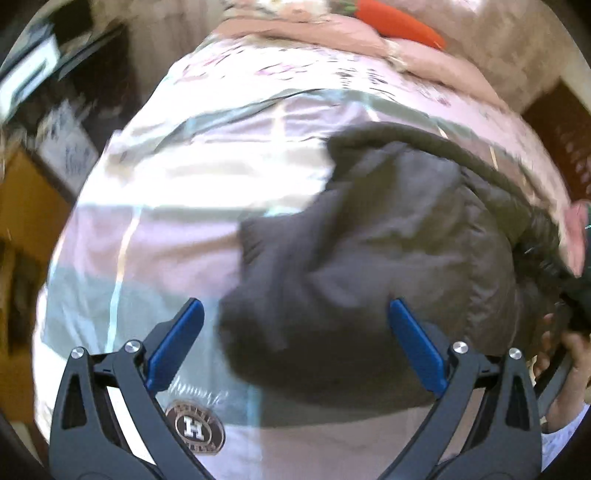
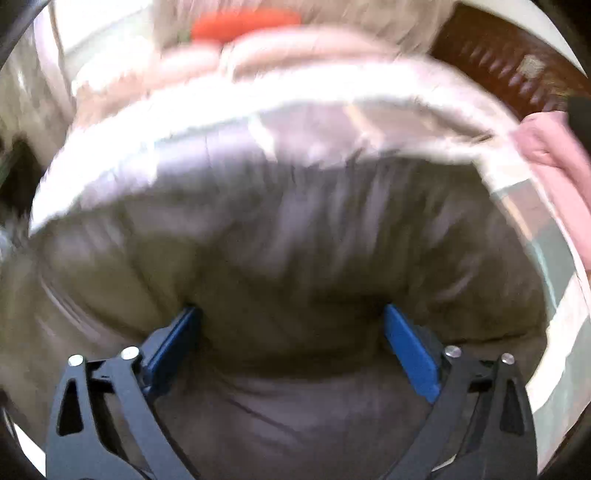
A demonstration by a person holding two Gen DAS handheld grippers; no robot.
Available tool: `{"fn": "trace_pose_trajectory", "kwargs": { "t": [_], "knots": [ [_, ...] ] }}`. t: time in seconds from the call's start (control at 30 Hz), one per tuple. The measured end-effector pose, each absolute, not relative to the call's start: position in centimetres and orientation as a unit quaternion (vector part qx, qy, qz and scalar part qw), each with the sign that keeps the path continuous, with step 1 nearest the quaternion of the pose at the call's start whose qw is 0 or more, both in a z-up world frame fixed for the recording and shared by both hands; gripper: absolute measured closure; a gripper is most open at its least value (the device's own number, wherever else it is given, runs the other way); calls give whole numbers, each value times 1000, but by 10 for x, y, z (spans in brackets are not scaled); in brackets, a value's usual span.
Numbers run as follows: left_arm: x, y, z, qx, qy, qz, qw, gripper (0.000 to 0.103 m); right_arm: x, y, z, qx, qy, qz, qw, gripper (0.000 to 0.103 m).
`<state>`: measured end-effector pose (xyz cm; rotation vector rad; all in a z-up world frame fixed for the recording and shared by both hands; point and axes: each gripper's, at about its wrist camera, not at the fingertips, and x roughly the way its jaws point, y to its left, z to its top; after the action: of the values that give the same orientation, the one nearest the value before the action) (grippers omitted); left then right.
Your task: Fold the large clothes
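Observation:
A dark brown padded jacket [image 1: 388, 240] lies crumpled on a bed with a pale pink and grey striped cover [image 1: 184, 184]. My left gripper [image 1: 293, 314] is open, held over the jacket's near left edge, one blue pad over the cover and one over the jacket. In the right wrist view the jacket [image 2: 295, 240] fills the frame, blurred. My right gripper [image 2: 290, 317] is open with its jaws wide and the fabric bulging between them; I cannot tell if it touches.
Pink pillows [image 1: 332, 29] and an orange carrot-shaped cushion [image 1: 399, 22] lie at the head of the bed. A round brown logo patch [image 1: 194, 430] shows on the cover. A wooden floor and furniture [image 1: 22, 206] stand left. A hand [image 1: 569, 362] holds the other gripper at right.

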<state>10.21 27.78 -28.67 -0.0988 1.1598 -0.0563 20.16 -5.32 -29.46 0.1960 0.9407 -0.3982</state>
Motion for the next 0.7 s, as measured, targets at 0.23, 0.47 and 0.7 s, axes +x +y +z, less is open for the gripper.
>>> {"fn": "trace_pose_trajectory", "kwargs": {
  "t": [0.23,0.47,0.7],
  "knots": [
    [96,323,-321,-148,588,-30,794,2,273,107,-289,-11,510,43,859,7],
    [88,306,-353,-165,625,-55,761,2,338,159,-349,-116,539,-2,834,17],
    [74,311,-341,-155,609,-48,776,2,314,89,-276,21,399,-60,915,19]
  ]
}}
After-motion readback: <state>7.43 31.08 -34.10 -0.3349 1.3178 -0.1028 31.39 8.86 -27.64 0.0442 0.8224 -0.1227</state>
